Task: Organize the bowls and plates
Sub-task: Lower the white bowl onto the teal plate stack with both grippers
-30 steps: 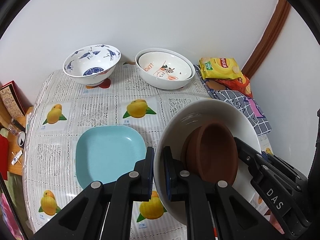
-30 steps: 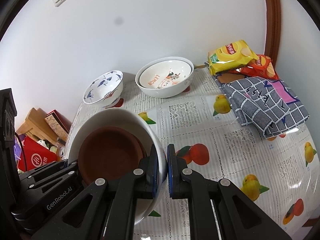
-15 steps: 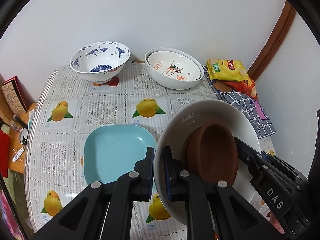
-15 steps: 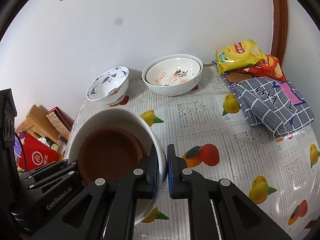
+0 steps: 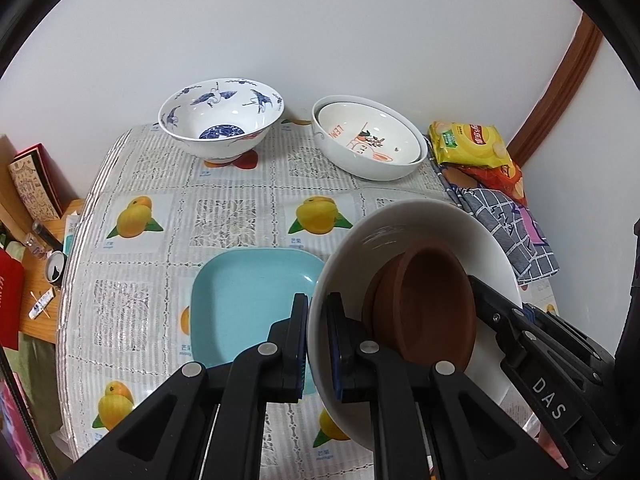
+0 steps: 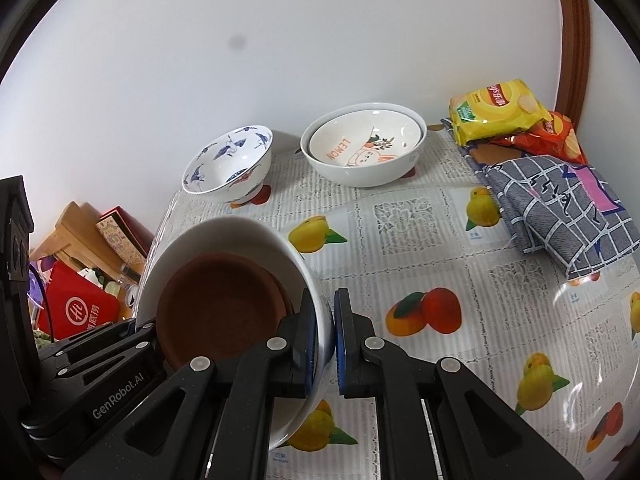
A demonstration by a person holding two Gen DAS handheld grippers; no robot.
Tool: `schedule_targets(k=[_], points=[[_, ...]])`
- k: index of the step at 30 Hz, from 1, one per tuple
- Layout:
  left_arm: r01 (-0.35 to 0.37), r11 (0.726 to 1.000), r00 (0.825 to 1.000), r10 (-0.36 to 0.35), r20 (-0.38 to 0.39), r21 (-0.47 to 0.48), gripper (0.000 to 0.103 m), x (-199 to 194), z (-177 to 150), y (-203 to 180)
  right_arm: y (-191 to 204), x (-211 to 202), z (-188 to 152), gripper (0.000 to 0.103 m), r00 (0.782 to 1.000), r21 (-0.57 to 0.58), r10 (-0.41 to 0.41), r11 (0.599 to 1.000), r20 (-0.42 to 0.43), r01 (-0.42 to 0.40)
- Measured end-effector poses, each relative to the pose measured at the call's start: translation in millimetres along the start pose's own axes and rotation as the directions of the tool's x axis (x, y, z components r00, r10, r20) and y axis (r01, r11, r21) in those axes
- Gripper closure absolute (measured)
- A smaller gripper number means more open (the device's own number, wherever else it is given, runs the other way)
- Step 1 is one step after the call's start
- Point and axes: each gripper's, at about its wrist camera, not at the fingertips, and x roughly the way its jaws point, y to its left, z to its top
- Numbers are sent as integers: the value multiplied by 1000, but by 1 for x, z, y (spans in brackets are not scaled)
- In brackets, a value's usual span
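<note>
"LEMON" is printed inside the cartoon bowl [image 6: 366, 151]; the left tongs [image 6: 100, 376] read "GenRobot.AI", the right tongs [image 5: 548, 398] "DAS".

Left tongs [image 5: 317, 344] clamped down on the near-left rim of the large white ceramic bowl [image 5: 424, 222], one finger inside, one outside. Right tongs [image 6: 326, 342] pinching the opposite rim the same way, blue pads [image 6: 340, 344] snug against it. Both angled forward and downward, holding it tilted above the surface.

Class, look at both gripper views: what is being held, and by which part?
Both the left gripper and right gripper pinch opposite rims of the white bowl, which holds a brown dish.
</note>
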Motion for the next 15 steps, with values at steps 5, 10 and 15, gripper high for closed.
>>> schedule_targets(k=[5,10,15], points=[[-4,1000,1000,4,1,-5,93,0,1,6,5,4,1,94,1000,-3,8,1000,-3,-8],[-11,1000,1000,11,0,-10,93,1,1,11,10,8,1,94,1000,-9,14,1000,-6,-14],[-14,1000,1000,14,-4,-17,93,4,2,15,13,14,1,94,1000,-12,18,1000,-12,-18]])
